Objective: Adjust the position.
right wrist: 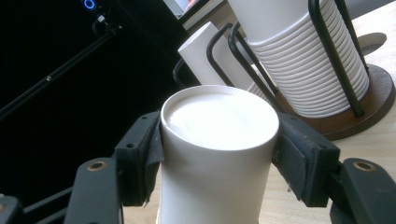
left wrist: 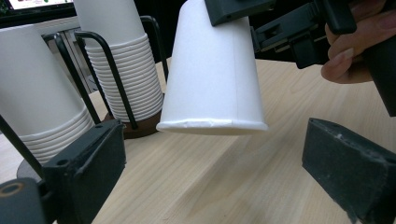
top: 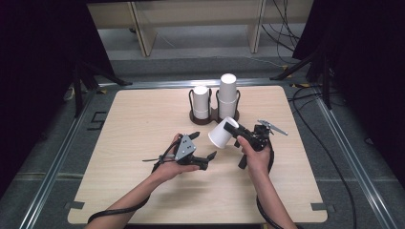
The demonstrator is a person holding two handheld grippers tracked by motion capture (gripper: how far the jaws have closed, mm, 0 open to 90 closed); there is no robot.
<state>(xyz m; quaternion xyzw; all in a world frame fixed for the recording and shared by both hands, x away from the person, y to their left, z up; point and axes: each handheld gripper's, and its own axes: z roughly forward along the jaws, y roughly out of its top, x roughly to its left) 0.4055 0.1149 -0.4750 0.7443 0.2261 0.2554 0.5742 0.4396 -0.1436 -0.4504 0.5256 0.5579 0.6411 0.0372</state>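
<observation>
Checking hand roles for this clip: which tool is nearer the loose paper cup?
Right. The right tool is shut on the loose paper cup, jaws pressing its sides near the base. The left tool is open, below and left of the cup's rim, not touching.

Both forearms reach in from the near edge. The left gripper [top: 203,153] lies low, pointing right, its fingers [left wrist: 348,175] spread wide with nothing between them. The right gripper [top: 228,128] angles up-left, fingers [right wrist: 301,158] clamped on a paper cup [top: 220,134].
</observation>
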